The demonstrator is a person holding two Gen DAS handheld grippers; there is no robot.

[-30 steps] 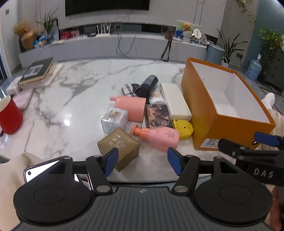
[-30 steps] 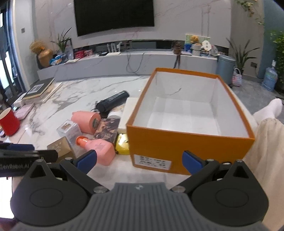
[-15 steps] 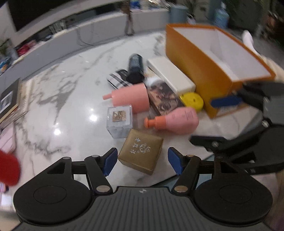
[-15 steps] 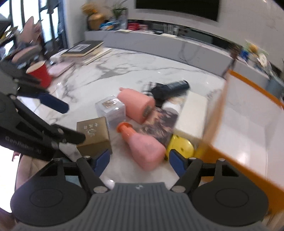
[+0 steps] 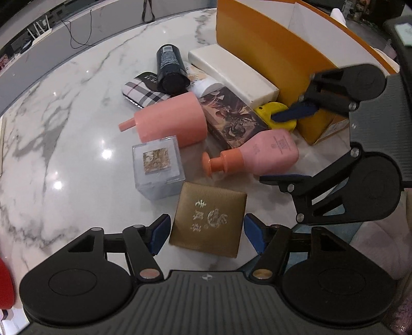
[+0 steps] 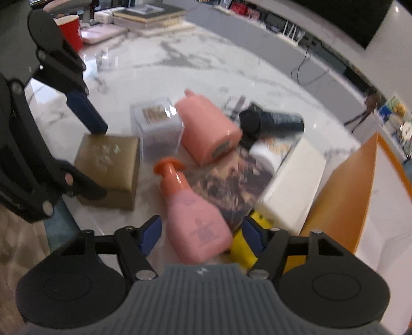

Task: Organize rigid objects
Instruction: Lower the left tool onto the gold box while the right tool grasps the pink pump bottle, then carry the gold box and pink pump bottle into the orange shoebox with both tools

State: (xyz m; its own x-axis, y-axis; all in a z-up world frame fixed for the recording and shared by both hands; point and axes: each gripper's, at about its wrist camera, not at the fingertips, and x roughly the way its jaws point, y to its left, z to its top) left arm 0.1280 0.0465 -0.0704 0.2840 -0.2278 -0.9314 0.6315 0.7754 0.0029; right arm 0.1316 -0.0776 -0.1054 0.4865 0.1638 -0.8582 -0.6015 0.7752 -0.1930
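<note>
My left gripper (image 5: 206,233) is open, its blue pads on either side of a gold box (image 5: 209,223) with silver lettering; the box also shows in the right wrist view (image 6: 108,167). My right gripper (image 6: 203,234) is open around the base of a pink pump bottle (image 6: 195,219) with an orange cap, which lies on its side. That bottle also shows in the left wrist view (image 5: 260,154). A yellow object (image 6: 243,248) lies by the right pad. The orange box (image 5: 278,51) with a white inside stands at the right.
On the marble table (image 5: 64,116) lie a clear cube (image 5: 157,165), a large pink bottle (image 5: 172,121), a dark patterned box (image 5: 231,116), a white box (image 5: 231,69), a black bottle (image 5: 171,68) and a plaid case (image 5: 144,91). A red cup (image 6: 70,31) and books (image 6: 149,15) stand at the far left.
Both grippers have dropped toward the table. The left one has closed in around the gold box, the right one has swung left from the orange box to the pink pump bottle.
</note>
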